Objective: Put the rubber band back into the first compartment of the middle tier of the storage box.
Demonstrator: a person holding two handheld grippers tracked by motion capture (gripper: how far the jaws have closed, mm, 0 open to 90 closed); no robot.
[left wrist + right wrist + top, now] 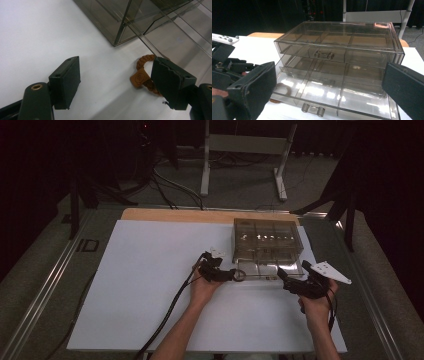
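Two tongs sat over a white surface [150, 285] in a dark room. Behind the surface stood a grey metal frame [245, 150], and black cables [165, 182] lay on the floor.

A smoky see-through drawer box [267, 242] stood near the far right of the surface. Its bottom drawer [332, 96] was pulled out toward the person.

The left tongs [235, 275] were wide apart and held nothing. A brown braided bracelet [143, 75] lay on the surface, just beside the box's front corner. One tong hid part of it.

The right tongs [284, 279] stood wide apart too, in front of the open drawer, and held nothing.

From the high view the bracelet looked like a small dark ring. The left gripper view showed its braid and a little square tag [139, 78]. The right gripper view showed the drawers' empty sections and small clear handles [313, 109].
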